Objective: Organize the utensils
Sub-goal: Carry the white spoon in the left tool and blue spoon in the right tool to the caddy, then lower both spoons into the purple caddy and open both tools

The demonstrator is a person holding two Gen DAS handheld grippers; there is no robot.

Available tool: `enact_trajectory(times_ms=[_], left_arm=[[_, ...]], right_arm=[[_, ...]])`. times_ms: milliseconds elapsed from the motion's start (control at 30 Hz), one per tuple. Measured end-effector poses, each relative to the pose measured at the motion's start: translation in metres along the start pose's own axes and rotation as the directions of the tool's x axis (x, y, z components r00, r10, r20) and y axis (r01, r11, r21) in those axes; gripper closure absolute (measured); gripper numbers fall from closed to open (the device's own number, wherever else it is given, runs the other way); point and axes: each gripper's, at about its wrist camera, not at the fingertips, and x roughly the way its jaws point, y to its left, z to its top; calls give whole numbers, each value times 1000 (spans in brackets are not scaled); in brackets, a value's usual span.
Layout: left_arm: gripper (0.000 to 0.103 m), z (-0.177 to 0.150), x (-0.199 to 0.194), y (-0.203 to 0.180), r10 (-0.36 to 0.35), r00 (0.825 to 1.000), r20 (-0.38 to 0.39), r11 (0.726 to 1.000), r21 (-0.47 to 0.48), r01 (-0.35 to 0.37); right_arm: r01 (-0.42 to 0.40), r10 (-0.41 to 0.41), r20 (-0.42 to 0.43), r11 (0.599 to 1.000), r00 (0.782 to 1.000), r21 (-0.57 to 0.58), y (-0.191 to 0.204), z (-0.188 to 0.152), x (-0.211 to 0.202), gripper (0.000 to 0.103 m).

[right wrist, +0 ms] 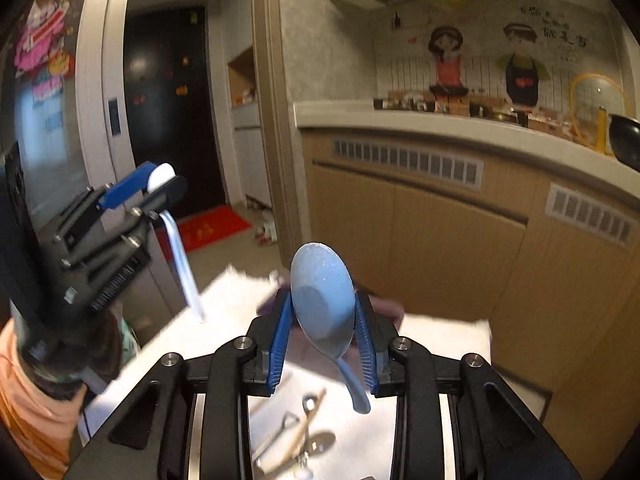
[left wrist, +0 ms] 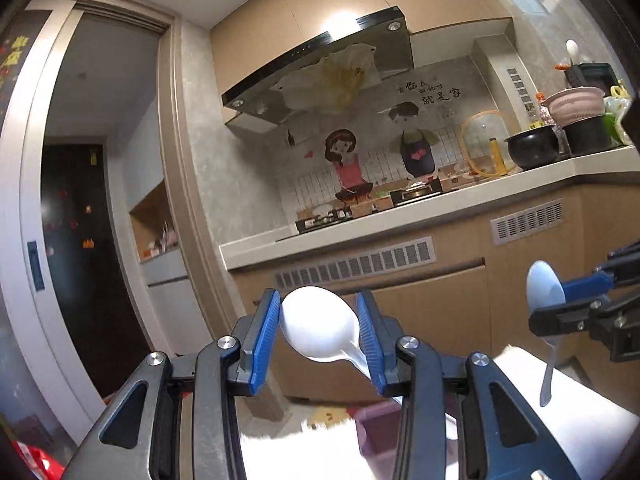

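My left gripper (left wrist: pixel 318 300) is shut on the bowl of a white plastic spoon (left wrist: pixel 320 324), whose handle slants down to the right past the right pad. In the right wrist view this gripper (right wrist: pixel 164 178) appears at the left, with the white spoon's handle (right wrist: pixel 182 264) hanging below it. My right gripper (right wrist: pixel 322 298) is shut on the bowl of a light blue spoon (right wrist: pixel 320 280), handle pointing down. The left wrist view shows it (left wrist: pixel 568 302) at the right edge with the blue spoon (left wrist: pixel 542 284). Both are held up in the air above the table.
A white table (right wrist: pixel 440 340) lies below, with several metal utensils and wooden chopsticks (right wrist: pixel 296 436) on it. A purple container (left wrist: pixel 380 428) sits under the left gripper. Ahead stand the kitchen counter (left wrist: pixel 400 216) and cabinets. An orange sleeve (right wrist: pixel 24 400) holds the left gripper.
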Motion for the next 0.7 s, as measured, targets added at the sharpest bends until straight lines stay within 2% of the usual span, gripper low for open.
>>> enact_trajectory(times_ms=[167, 333, 433, 533, 700], left_arm=[[67, -7, 40, -15, 15, 1000, -9, 999, 33, -15], [66, -38, 84, -33, -35, 994, -103, 998, 56, 40], [66, -62, 115, -36, -88, 976, -199, 996, 7, 91], [66, -87, 144, -40, -148, 944, -294, 989, -39, 143], [65, -120, 159, -49, -232, 900, -370, 973, -76, 220]], right_arm=[[8, -9, 14, 1000, 1000, 20, -7, 25, 25, 71], [-8, 11, -36, 997, 999, 79, -28, 29, 66, 71], [-15, 24, -86, 995, 996, 103, -38, 21, 98, 71], [-12, 34, -158, 991, 987, 137, -47, 6, 131, 71], [-10, 47, -237, 988, 970, 153, -54, -17, 167, 72]])
